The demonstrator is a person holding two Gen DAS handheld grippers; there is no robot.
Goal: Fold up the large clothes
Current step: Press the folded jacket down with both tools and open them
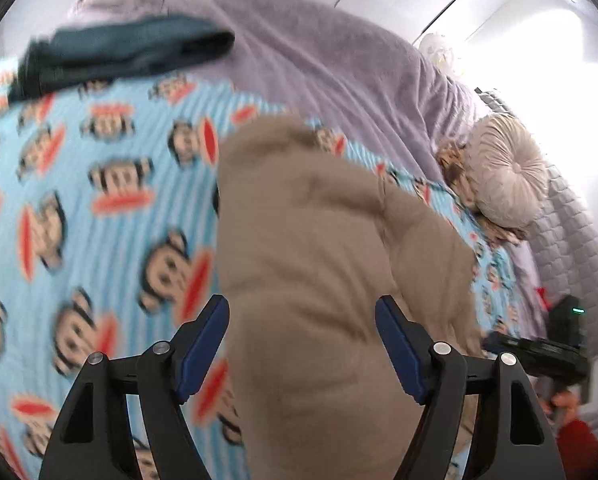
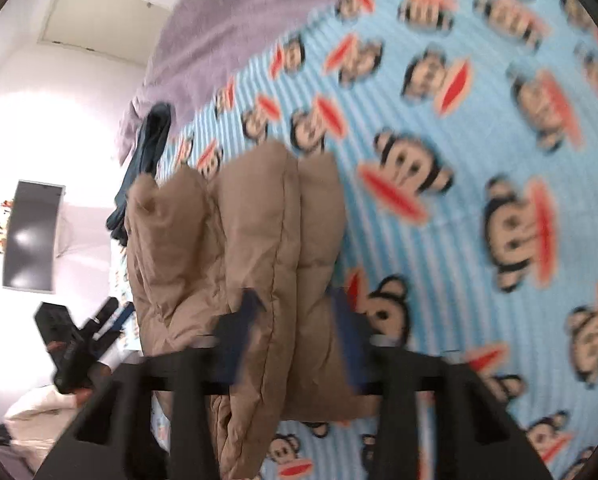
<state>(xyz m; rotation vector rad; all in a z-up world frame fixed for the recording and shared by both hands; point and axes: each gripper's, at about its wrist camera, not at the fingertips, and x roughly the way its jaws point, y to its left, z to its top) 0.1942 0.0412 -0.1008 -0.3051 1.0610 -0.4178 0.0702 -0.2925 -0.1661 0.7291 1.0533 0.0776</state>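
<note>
A tan puffy jacket [image 1: 319, 240] lies bunched on the monkey-print blue bedsheet [image 1: 99, 208]. My left gripper [image 1: 301, 308] is open and stands wide over it. The jacket's bulk shows between the blue pads [image 1: 201, 356], with a strip of sheet visible beside the left pad. In the right wrist view the jacket [image 2: 251, 232] shows as folded quilted layers. My right gripper [image 2: 293, 320] is shut on these layers near their lower end, though its fingers are blurred. Each gripper also shows in the other's view: the right gripper's body [image 1: 539, 344] and the left gripper [image 2: 111, 312] beside the jacket's edge.
A dark teal garment [image 1: 131, 52] lies at the far side of the sheet against a lilac fleece blanket [image 1: 319, 60]. A round beige cushion [image 1: 507, 172] and a grey quilted headboard [image 1: 575, 248] are at the right. A wall screen [image 2: 31, 236] hangs beyond the bed's edge.
</note>
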